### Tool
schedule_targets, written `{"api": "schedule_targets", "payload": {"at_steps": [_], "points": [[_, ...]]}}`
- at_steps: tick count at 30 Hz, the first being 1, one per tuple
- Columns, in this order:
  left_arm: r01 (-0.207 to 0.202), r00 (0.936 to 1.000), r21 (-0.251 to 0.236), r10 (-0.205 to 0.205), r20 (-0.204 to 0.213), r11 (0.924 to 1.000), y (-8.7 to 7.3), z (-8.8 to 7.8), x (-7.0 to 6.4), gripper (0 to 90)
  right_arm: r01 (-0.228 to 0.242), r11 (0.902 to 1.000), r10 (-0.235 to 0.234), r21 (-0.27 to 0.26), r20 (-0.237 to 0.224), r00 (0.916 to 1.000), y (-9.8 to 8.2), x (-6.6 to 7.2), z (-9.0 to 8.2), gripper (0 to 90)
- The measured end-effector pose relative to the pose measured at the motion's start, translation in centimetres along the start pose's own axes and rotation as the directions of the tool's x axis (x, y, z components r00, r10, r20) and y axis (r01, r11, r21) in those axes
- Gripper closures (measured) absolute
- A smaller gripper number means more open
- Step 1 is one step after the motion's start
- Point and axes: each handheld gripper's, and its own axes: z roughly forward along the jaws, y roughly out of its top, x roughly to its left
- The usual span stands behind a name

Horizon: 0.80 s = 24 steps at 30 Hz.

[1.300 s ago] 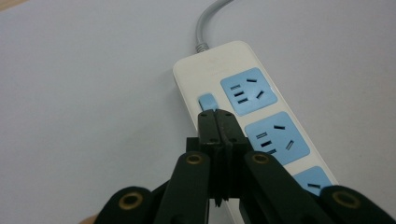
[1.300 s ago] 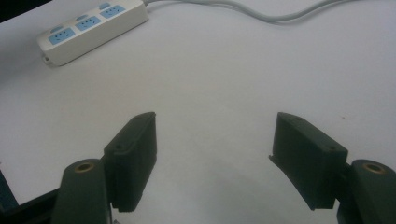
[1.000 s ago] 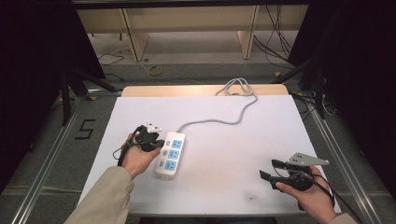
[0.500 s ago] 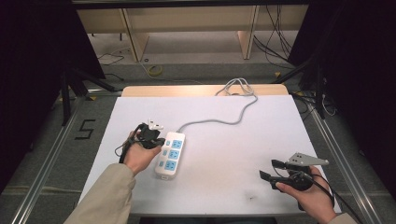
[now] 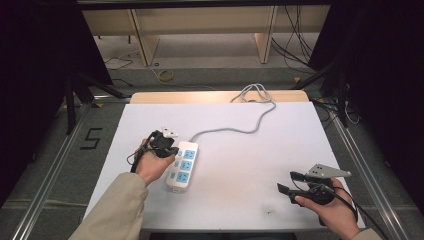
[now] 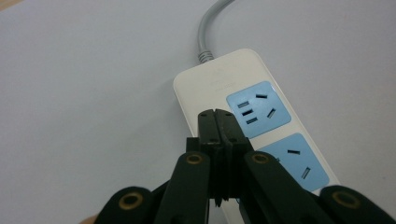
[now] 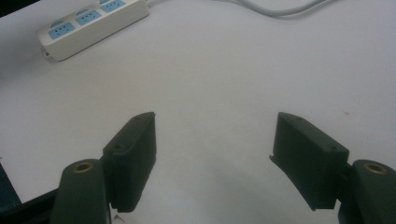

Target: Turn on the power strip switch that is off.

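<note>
- High view: fixed above the near table (image 5: 240,210) edge, facing forward and down, far enough to take in both hands
- Left gripper view: rides the left gripper (image 6: 218,122), looking along pressed-together jaws, very close over the power strip (image 6: 261,116) just beyond the tips
- Right gripper view: rides the right gripper (image 7: 215,140), low over the table, sharing that strip far ahead-left

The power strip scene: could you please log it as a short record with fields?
surface: white table top
power strip: white, blue socket panels, lying flat, nothing plugged in that I can see
cable: grey, runs to the far table edge
left claw: jaws together, empty, over the strip's cable end
right claw: jaws apart, empty, above bare table near the front right
</note>
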Motion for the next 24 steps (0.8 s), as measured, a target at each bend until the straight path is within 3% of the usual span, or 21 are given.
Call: {"api": "schedule_targets", "payload": {"at_steps": [24], "points": [[0.007,1.0,0.014,-0.007,0.006,0.9999,1.1,0.8,0.2,89.9,0.004,0.9999,-0.003,0.011,-0.006,1.0,-0.2,0.1,-0.1,30.5]]}}
